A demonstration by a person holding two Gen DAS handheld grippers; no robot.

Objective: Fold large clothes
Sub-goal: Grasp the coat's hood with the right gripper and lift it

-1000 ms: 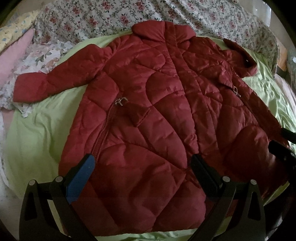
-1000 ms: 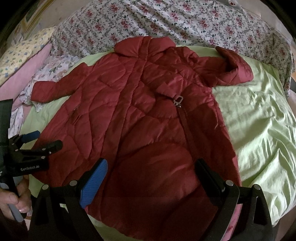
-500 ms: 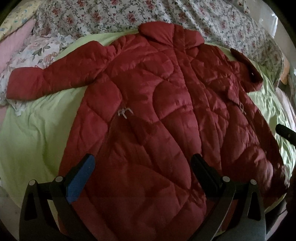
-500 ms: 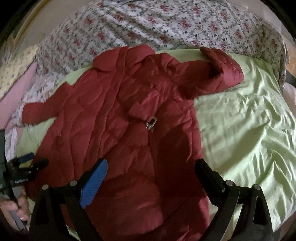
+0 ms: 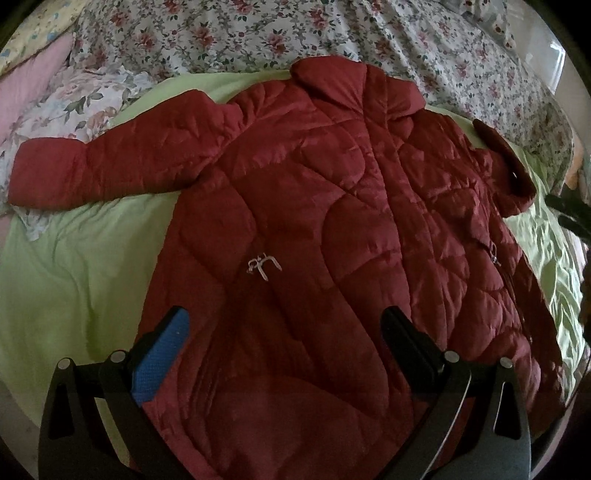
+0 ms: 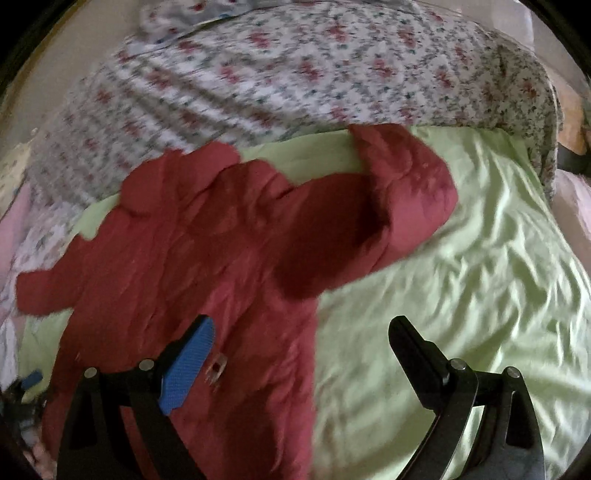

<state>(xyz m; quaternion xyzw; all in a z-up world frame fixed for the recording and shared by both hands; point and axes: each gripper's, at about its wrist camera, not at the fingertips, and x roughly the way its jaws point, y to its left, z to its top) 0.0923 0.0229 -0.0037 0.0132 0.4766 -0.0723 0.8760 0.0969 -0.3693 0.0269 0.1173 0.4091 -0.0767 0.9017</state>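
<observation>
A long dark red quilted coat [image 5: 332,229] lies flat on a light green sheet [image 5: 74,280], collar at the far end. Its left sleeve [image 5: 110,166] stretches out sideways; its right sleeve [image 6: 388,206] lies bent on the sheet. My left gripper [image 5: 284,332] hovers open above the coat's lower half, near a metal zip pull [image 5: 263,264], with nothing between its fingers. My right gripper [image 6: 303,343] is open too, over the coat's right edge and the green sheet, short of the bent sleeve. The right wrist view is blurred by motion.
A floral quilt [image 5: 295,33] is piled along the far side of the bed. A pink pillow [image 5: 26,77] and floral bedding [image 5: 74,107] lie at the far left. The left gripper's tip [image 6: 29,380] shows at the right wrist view's left edge.
Both grippers have moved forward over the coat. The right one has swung right, off the coat's middle toward its right edge and the bent sleeve. Both stayed open.
</observation>
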